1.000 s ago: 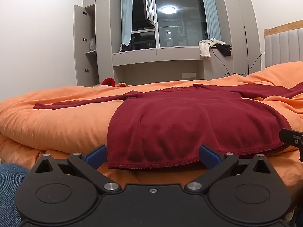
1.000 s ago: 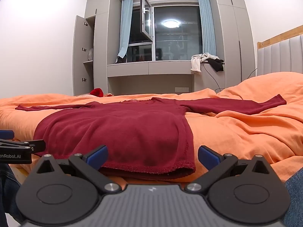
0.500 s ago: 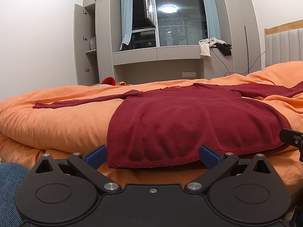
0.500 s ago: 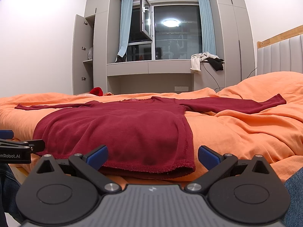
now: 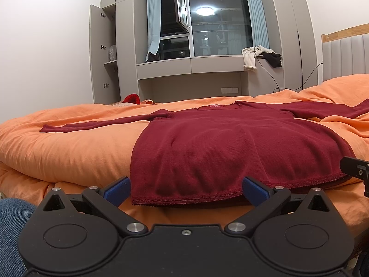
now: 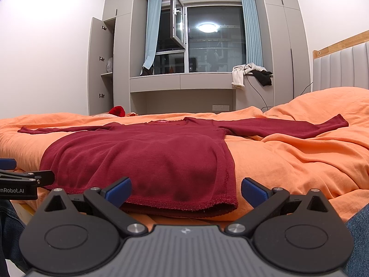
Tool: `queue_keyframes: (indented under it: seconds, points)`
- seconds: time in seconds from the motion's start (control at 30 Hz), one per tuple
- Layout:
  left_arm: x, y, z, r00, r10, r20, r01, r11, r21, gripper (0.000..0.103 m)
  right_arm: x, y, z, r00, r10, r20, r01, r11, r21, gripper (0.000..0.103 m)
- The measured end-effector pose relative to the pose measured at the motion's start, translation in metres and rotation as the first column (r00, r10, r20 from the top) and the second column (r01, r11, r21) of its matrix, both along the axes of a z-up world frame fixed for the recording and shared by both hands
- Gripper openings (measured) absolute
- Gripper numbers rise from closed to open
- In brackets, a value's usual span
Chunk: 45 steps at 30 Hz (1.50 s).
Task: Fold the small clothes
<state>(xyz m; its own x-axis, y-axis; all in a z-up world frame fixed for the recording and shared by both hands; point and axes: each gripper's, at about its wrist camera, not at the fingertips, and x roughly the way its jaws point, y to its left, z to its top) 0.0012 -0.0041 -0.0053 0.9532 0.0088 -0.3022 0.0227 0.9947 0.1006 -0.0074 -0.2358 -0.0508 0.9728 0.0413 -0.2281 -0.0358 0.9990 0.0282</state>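
Observation:
A dark red long-sleeved top (image 5: 230, 147) lies flat on the orange duvet (image 5: 69, 152), hem toward me, sleeves spread to both sides. It also shows in the right wrist view (image 6: 150, 157). My left gripper (image 5: 186, 190) is open and empty, just short of the hem's left corner. My right gripper (image 6: 185, 190) is open and empty, just short of the hem's right corner. Each gripper shows at the edge of the other's view: the right one (image 5: 356, 169) and the left one (image 6: 23, 180).
The bed's padded headboard (image 6: 341, 67) stands at the right. A window ledge (image 5: 191, 63) with draped clothes (image 5: 253, 56) and an open cupboard (image 5: 103, 53) lie beyond the bed. A small red item (image 5: 132, 98) sits at the bed's far edge. My jeans-clad leg (image 5: 11, 226) is near left.

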Motion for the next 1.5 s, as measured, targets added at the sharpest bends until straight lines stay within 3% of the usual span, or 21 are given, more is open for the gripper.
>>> queue_keyframes:
  seconds: [1.5]
  points:
    - [-0.0007, 0.0030, 0.0030, 1.000, -0.005, -0.006, 0.005, 1.000, 0.005, 0.102, -0.0003, 0.0027, -0.0004, 1.000, -0.009, -0.014, 0.009, 1.000, -0.003, 0.103]
